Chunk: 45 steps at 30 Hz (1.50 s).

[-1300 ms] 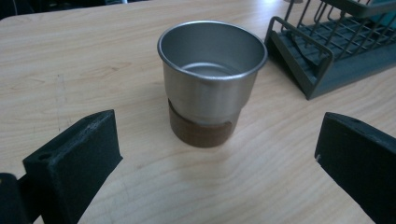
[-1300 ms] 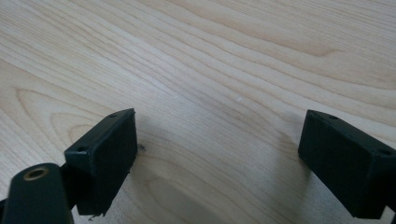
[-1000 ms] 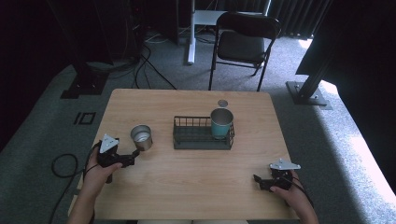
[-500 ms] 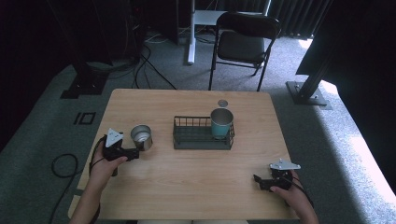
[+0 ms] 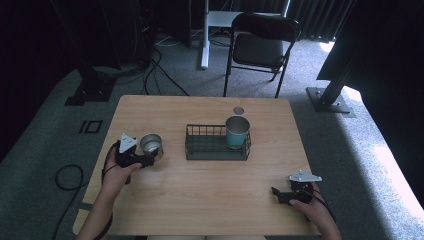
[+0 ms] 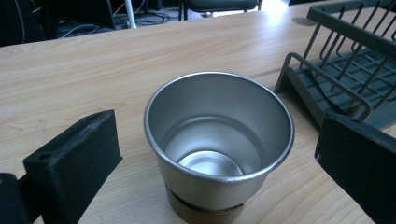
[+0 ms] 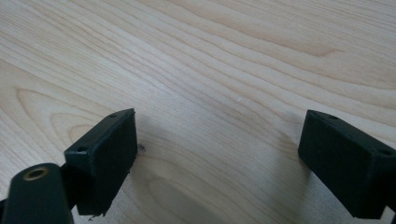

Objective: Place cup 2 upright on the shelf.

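We count two cups, one rack, one small disc and two claws; the steel cup point(image 6: 218, 149) stands upright on the wooden table point(image 5: 200, 195), between the jaws of our left claw point(image 5: 152, 159), which have just been closing yet are clear of its smooth round wall; the teal cup point(image 5: 237, 132) sits in the dark wire rack point(image 5: 210, 150); our right claw point(image 7: 217, 161) gapes wide over bare wood grain, gripping nothing.

cup point(image 6: 219, 149): base cut by bottom edge | rack point(image 6: 345, 70): cut off at right edge
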{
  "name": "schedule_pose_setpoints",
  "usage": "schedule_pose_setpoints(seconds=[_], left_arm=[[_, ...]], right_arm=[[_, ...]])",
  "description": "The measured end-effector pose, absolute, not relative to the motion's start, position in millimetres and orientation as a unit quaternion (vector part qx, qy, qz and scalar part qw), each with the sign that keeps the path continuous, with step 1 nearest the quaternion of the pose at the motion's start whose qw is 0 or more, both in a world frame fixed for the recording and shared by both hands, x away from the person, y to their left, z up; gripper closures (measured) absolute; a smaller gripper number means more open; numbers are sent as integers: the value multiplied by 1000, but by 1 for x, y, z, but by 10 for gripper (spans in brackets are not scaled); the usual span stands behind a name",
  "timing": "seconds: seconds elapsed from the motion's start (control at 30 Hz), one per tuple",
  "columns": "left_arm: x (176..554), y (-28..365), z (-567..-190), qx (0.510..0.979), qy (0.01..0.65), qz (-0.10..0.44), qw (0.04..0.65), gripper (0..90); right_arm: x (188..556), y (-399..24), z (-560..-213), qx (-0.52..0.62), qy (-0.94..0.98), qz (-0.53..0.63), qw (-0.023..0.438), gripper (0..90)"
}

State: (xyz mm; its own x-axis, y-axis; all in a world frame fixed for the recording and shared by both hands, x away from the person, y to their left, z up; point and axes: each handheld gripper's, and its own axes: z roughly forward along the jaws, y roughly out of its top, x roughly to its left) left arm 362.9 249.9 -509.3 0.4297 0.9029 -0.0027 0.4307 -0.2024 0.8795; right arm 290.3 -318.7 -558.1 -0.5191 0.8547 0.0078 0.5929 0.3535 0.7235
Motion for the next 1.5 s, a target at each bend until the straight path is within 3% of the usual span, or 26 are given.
schedule_pose_setpoints(seconds=[0.8, 1.2, 1.5], left_arm=[[382, 237, -518, 733, 456, 276, 423, 29], [383, 236, -519, 725, 455, 301, 420, 130], [381, 237, -519, 726, 450, 302, 423, 139]], right_arm=[[290, -319, -558, 452, 800, 345, 190, 113], [290, -319, -558, 452, 800, 345, 190, 113], [290, -319, -558, 452, 800, 345, 190, 113]])
